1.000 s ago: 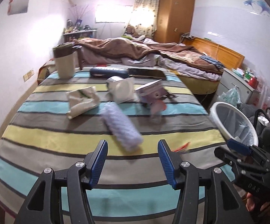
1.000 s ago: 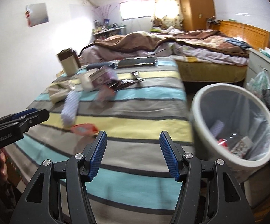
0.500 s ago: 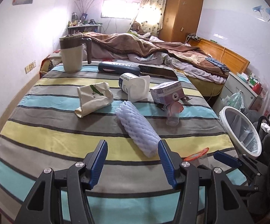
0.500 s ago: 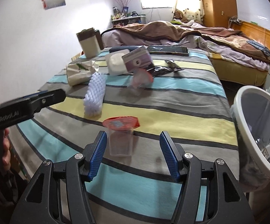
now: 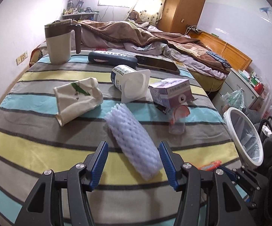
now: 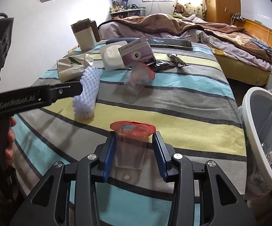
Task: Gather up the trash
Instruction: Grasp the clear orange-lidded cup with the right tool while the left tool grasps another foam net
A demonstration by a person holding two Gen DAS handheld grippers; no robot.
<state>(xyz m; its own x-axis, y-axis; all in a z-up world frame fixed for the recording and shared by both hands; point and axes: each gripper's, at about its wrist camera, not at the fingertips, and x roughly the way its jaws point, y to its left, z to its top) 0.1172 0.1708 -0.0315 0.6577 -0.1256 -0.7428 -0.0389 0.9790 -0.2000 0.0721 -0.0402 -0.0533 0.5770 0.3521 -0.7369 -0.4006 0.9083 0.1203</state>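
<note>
While our right gripper [image 6: 134,148] is closing, a clear plastic cup [image 6: 130,150] with a red foil lid stands upright between its blue pads at the near edge of the striped surface [image 6: 183,113]; left pad looks to touch the cup wall, right pad shows a slim gap, so we can't call it clamped. Our left gripper [image 5: 133,162] sits apart around the near end of the white foam net sleeve [image 5: 132,141], pads not pressing. Second cup [image 5: 177,120] lies tipped mid-surface beside the purple carton [image 5: 170,93]. White bin [image 6: 264,131] stands just off the right edge.
</note>
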